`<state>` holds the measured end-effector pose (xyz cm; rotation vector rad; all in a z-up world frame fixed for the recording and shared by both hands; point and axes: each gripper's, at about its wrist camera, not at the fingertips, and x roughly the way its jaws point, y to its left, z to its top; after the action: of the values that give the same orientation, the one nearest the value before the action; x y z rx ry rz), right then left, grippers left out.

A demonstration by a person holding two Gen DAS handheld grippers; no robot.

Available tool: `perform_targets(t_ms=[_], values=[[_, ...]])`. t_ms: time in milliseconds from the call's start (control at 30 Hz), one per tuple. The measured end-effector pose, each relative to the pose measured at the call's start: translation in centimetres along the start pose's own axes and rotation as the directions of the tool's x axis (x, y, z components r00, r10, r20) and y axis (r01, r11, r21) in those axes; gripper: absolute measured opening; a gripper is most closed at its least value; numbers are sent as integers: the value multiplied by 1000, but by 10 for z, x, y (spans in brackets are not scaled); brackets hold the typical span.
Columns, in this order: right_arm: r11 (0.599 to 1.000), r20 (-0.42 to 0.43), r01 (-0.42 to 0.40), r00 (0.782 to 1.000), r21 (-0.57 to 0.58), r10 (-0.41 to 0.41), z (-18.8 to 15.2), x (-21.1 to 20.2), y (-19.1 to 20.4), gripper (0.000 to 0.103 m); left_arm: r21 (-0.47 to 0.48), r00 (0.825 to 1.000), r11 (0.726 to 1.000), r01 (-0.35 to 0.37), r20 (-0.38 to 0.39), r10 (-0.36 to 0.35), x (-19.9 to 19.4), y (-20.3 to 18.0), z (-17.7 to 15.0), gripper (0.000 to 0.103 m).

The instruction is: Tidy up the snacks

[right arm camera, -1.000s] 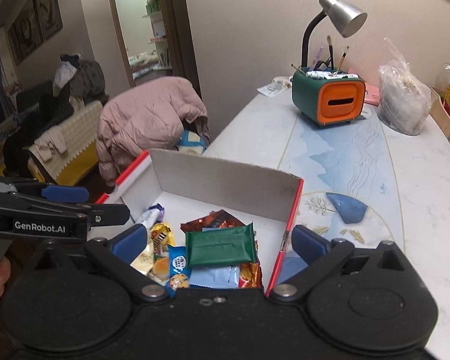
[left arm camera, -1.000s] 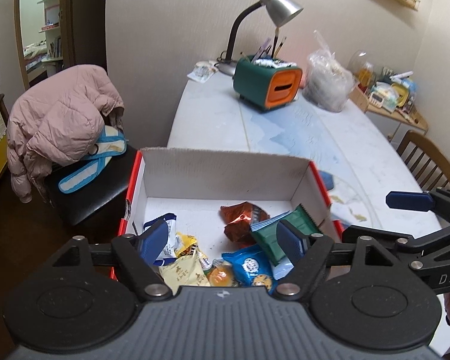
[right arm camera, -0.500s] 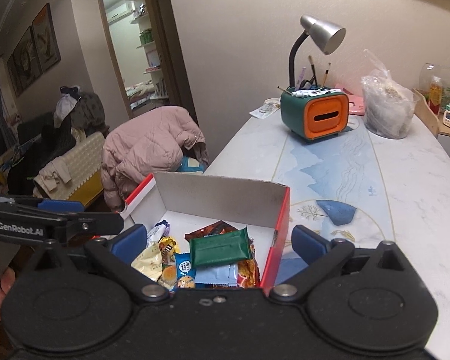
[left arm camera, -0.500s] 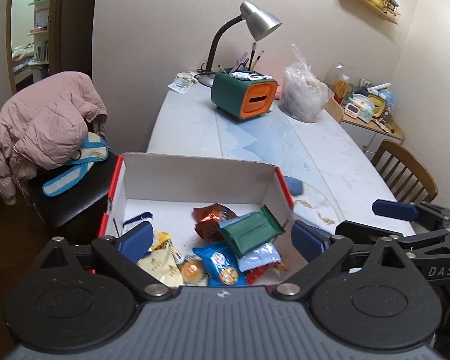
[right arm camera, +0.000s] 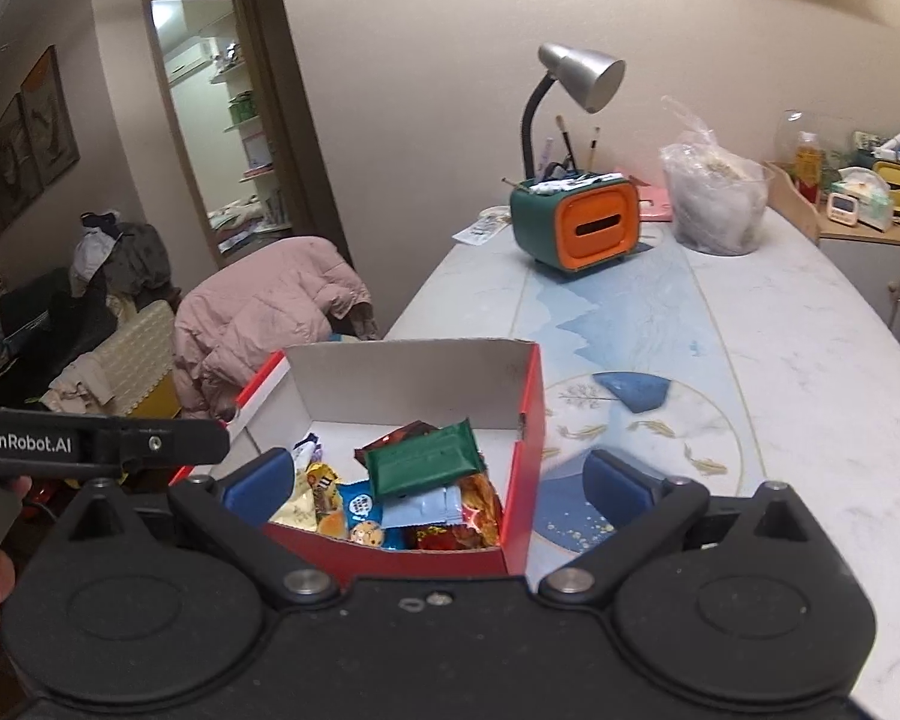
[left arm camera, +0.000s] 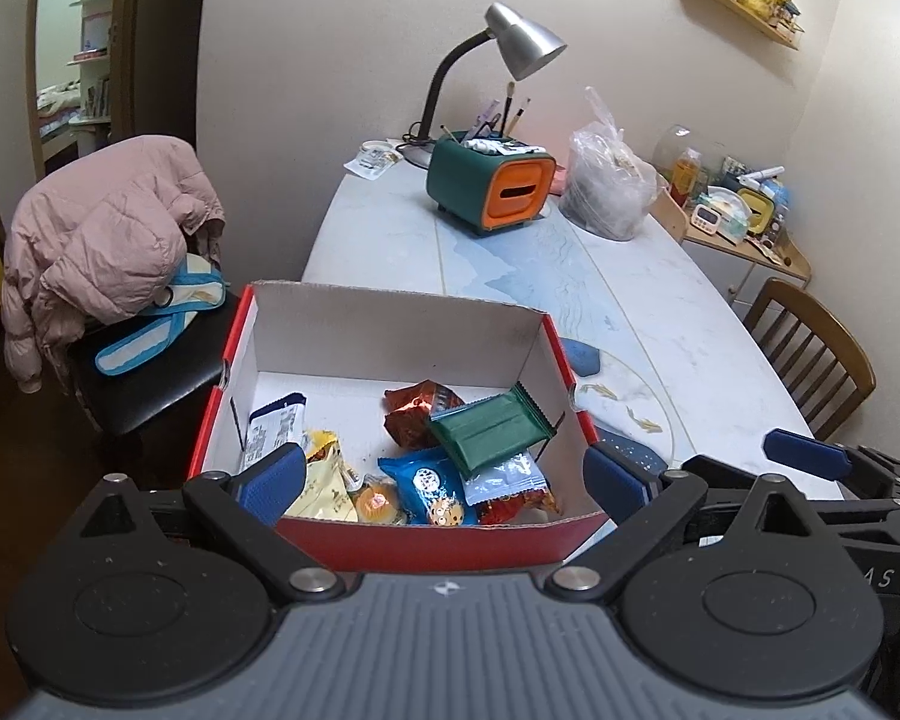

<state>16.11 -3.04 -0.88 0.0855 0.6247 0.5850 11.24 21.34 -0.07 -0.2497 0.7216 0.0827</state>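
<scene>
A red box with white inside (left arm camera: pixel 390 324) (right arm camera: pixel 414 378) stands at the near left corner of the table. Several snacks lie in it: a green packet (left arm camera: pixel 489 429) (right arm camera: pixel 426 459) on top, a copper packet (left arm camera: pixel 414 411), a blue cookie packet (left arm camera: pixel 426 483), a yellow one (left arm camera: pixel 321 480) and a white-blue one (left arm camera: pixel 273 423). My left gripper (left arm camera: pixel 444 474) hovers open and wide before the box's near wall, holding nothing. My right gripper (right arm camera: pixel 438 480) is open too, empty, over the box's near right corner. Each gripper's side shows at the other view's edge.
On the far table stand a grey desk lamp (left arm camera: pixel 513 48), a green and orange holder (left arm camera: pixel 489 189) and a filled plastic bag (left arm camera: pixel 609 192). A chair with a pink jacket (left arm camera: pixel 108 240) is left of the box. A wooden chair (left arm camera: pixel 810 348) and a cluttered shelf are at right.
Both grippers have drawn back from the box, so its near wall now shows. The left jaws have spread wider. The snacks lie as before.
</scene>
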Motion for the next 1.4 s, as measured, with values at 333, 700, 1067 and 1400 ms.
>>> perform_targets(t_ms=[333,700,1067,1400], values=[[999,41,48,998,6,-48,-4,-8,4,103,-13,999,999,-32,3,32,-1,0,-5,100],[998,42,66,997,-17,-65,-5,-7,11,103,-9,999,999,-45,-17,45,1,1,-7,100],[995,53,95,994,-11,-94,-6,-10,11,103,13,999,999,-45,-5,45,-3,-3,-10,100],[994,66,109,992,5,-109,-5,-16,10,103,27,999,999,-36,30,35,-13,-8,-13,100]])
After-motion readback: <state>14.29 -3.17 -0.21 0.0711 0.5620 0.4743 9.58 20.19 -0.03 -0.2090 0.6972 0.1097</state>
